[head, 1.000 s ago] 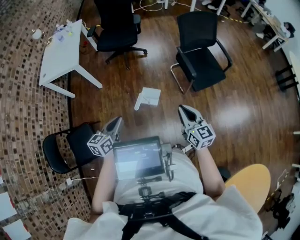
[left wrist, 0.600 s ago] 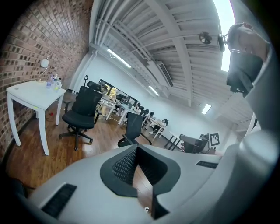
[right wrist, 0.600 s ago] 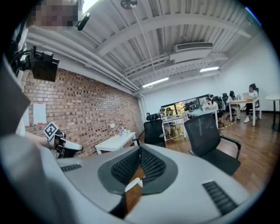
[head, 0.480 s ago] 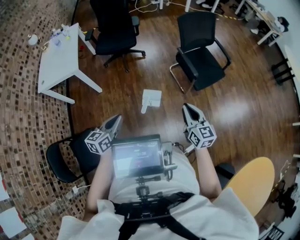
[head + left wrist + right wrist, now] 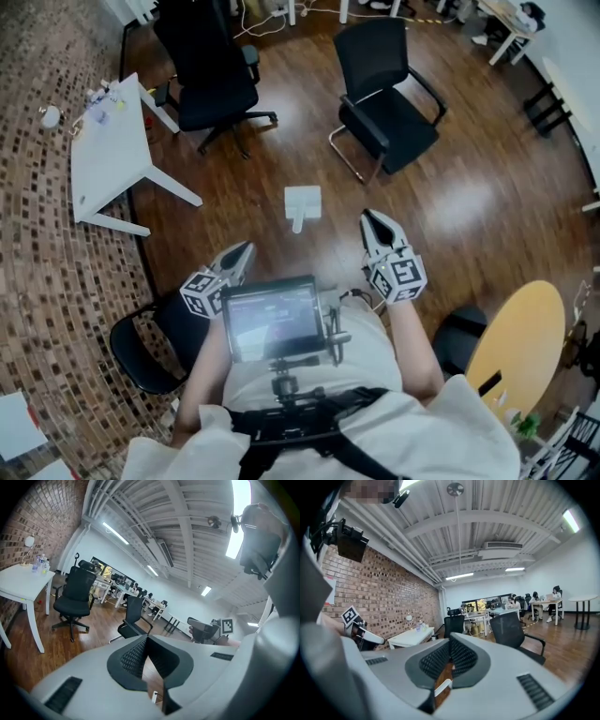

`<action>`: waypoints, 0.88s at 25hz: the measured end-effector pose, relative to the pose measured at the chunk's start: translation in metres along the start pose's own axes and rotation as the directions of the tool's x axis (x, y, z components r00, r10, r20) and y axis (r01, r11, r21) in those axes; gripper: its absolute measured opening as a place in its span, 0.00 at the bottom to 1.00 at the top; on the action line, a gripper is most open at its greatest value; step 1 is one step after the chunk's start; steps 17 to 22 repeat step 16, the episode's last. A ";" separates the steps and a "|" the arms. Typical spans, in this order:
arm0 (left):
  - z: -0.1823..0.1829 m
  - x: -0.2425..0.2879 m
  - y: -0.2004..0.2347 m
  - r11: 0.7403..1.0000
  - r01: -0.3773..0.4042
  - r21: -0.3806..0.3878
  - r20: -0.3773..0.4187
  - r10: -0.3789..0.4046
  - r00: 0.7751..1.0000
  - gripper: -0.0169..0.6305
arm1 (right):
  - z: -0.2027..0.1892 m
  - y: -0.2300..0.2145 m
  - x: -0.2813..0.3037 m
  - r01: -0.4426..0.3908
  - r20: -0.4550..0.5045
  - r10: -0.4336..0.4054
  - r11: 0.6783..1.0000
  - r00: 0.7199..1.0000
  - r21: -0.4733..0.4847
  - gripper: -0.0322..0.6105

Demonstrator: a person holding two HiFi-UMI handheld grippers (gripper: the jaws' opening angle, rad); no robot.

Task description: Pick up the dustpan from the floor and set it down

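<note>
Wooden floor (image 5: 469, 206) bears the dustpan (image 5: 302, 199) lying flat, which fits either a pan awaiting pickup or one already set down. Left tool (image 5: 242, 251) and right tool (image 5: 371, 221) hang short of the dustpan, flanking it, both closed on nothing, apparently merely carried. Dustpan: white, squarish, with its short handle toward the person.

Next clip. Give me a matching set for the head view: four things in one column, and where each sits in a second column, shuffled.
Things:
1. dustpan
2. white table
3. round yellow table
4. cantilever chair

Places:
A. lower right of the view
B. lying on the wooden floor, middle of the view
C. upper left, by the brick wall
D. top of the view, right of the swivel chair

Pairs: 1-B; 2-C; 3-A; 4-D
</note>
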State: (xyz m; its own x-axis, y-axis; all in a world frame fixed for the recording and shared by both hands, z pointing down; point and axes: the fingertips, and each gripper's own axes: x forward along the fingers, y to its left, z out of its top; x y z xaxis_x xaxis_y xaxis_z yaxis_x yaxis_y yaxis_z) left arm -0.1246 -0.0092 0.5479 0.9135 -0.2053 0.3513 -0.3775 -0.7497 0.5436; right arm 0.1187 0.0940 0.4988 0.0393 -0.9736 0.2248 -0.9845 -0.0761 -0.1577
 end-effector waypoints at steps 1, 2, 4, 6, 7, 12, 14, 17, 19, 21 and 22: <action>-0.001 0.000 0.001 1.000 0.005 -0.001 -0.004 -0.005 1.000 0.03 | -0.002 0.001 -0.001 0.002 0.000 -0.002 1.000 1.000 0.004 0.07; -0.003 -0.001 0.002 1.000 0.011 -0.003 -0.005 -0.011 1.000 0.03 | -0.005 0.003 -0.004 0.005 0.004 -0.005 1.000 1.000 0.005 0.07; -0.008 -0.009 0.005 1.000 0.020 -0.009 -0.006 -0.020 1.000 0.03 | -0.009 0.010 -0.010 0.007 0.010 -0.007 1.000 1.000 0.002 0.07; -0.015 -0.017 0.008 0.999 0.027 -0.018 -0.011 -0.027 1.000 0.03 | -0.011 0.019 -0.017 0.010 0.006 -0.010 1.000 1.000 -0.002 0.07; -0.018 -0.020 0.009 0.999 0.029 -0.024 -0.013 -0.030 0.999 0.03 | -0.010 0.023 -0.021 0.010 0.004 -0.010 1.000 1.000 -0.004 0.07; -0.035 -0.030 0.014 0.997 0.047 -0.053 -0.013 -0.048 0.999 0.03 | -0.003 0.052 -0.034 -0.015 -0.008 0.015 0.999 1.000 -0.052 0.07; -0.041 -0.030 0.015 0.995 0.065 -0.070 -0.020 -0.066 0.998 0.03 | -0.002 0.065 -0.036 -0.041 -0.023 0.039 0.995 0.999 -0.088 0.07; -0.048 -0.029 0.014 0.993 0.087 -0.083 -0.030 -0.090 0.996 0.03 | -0.002 0.078 -0.038 -0.068 -0.042 0.063 0.990 0.997 -0.125 0.07; -0.048 -0.029 0.014 0.993 0.087 -0.083 -0.030 -0.090 0.996 0.03 | -0.002 0.078 -0.038 -0.068 -0.042 0.063 0.990 0.997 -0.125 0.07; -0.048 -0.029 0.014 0.993 0.087 -0.083 -0.030 -0.090 0.996 0.03 | -0.002 0.078 -0.038 -0.068 -0.042 0.063 0.990 0.997 -0.125 0.07; -0.048 -0.029 0.014 0.993 0.087 -0.083 -0.030 -0.090 0.996 0.03 | -0.002 0.078 -0.038 -0.068 -0.042 0.063 0.990 0.997 -0.125 0.07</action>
